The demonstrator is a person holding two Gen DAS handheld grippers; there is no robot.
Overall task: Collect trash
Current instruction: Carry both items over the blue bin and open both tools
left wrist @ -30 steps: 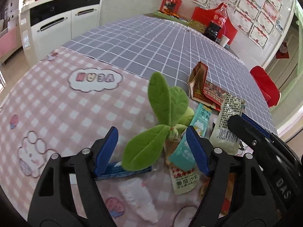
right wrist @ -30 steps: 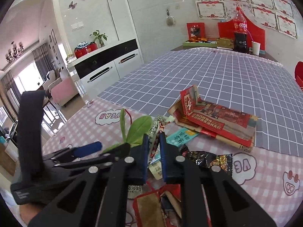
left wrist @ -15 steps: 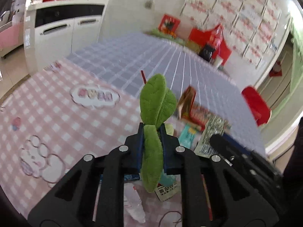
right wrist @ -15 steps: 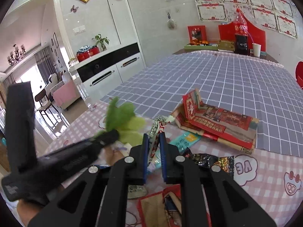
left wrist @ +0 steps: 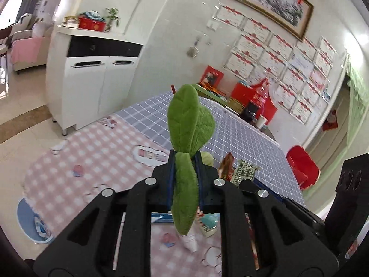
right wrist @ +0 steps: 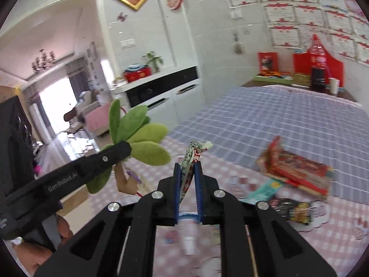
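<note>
With my left gripper (left wrist: pixel 185 168) clamped on the plush plant (left wrist: pixel 188 138) and my right gripper (right wrist: pixel 187 173) on a wrapper (right wrist: pixel 192 159), both lifted off the surface (right wrist: pixel 334 219), I next need a bin.

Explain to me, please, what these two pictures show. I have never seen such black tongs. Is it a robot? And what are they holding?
It is no robot. A person holds a two-finger gripper in each hand, and a small camera on each looks forward along its fingers. One picture comes from the left gripper, the other from the right gripper.

The left gripper is shut on a green plush plant; the right-hand view shows it from the side. The right gripper is shut on a patterned snack wrapper.

Below lies a table with a pink checked cloth, with more wrappers and red packets on it.
</note>
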